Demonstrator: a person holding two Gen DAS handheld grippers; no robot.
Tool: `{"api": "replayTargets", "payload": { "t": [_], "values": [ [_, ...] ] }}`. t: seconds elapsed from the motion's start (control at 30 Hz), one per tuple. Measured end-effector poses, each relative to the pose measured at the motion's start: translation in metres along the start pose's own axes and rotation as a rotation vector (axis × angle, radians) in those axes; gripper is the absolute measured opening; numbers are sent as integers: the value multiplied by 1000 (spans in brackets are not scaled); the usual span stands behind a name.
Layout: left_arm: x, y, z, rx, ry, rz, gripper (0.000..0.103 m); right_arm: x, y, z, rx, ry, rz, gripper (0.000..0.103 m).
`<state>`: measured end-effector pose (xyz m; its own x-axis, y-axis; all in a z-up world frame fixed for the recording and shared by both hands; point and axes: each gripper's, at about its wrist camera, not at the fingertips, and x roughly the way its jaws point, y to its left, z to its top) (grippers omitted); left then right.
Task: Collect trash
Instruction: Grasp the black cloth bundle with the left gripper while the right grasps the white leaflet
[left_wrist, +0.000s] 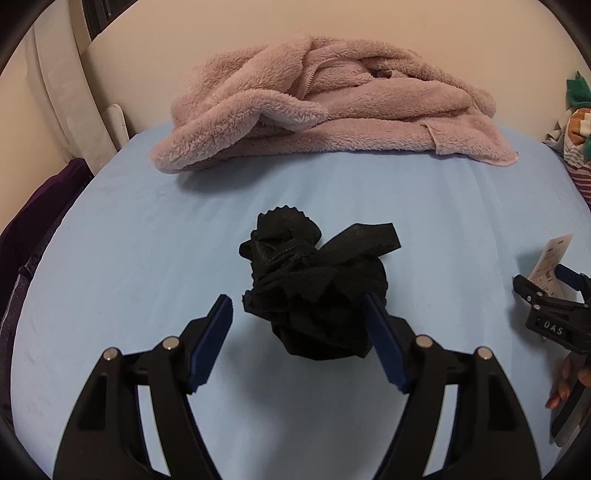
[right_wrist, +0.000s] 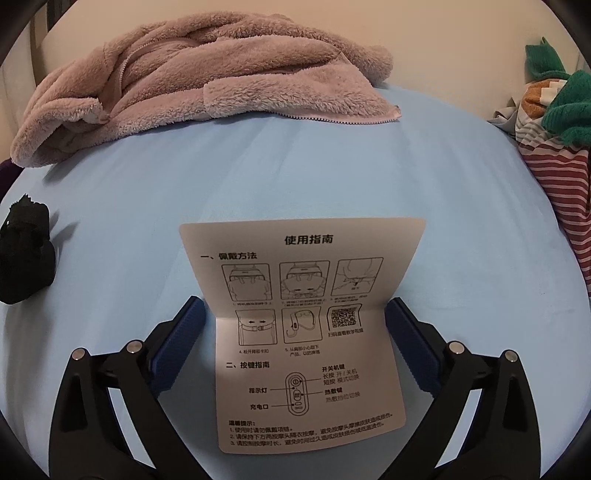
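Your left gripper (left_wrist: 297, 314) stands open around the black wad (left_wrist: 314, 291) on the blue sheet (left_wrist: 147, 240), one pad touching it. Your right gripper (right_wrist: 293, 321) is open too, the leaflet (right_wrist: 301, 332) lying between its pads, unpinched.

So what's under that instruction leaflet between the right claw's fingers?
Around the instruction leaflet only the light blue bedsheet shows, so it appears to lie directly on that. Whatever sits beneath the paper itself is covered. The right claw stands open around it.

One black fabric wad (left_wrist: 314, 295); one instruction leaflet (right_wrist: 306, 332); one fleece jacket (left_wrist: 325, 107); two grippers.
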<state>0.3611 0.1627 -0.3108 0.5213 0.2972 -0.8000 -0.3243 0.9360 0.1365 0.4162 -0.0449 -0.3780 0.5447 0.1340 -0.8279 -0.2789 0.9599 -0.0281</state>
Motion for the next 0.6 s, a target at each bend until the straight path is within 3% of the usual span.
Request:
{"api": "replayTargets", "payload": {
  "t": [0.17,0.37,0.6],
  "values": [
    [10,-16,-1,26,3,9,77,-4,1,-1,-26,-1,20,85],
    [17,-28,-5,60,2,17,78,-12,6,-6,-63,-6,28,85],
    [10,-21,-3,45,-3,-8,57,-29,11,-12,-85,-15,52,85]
  ]
}}
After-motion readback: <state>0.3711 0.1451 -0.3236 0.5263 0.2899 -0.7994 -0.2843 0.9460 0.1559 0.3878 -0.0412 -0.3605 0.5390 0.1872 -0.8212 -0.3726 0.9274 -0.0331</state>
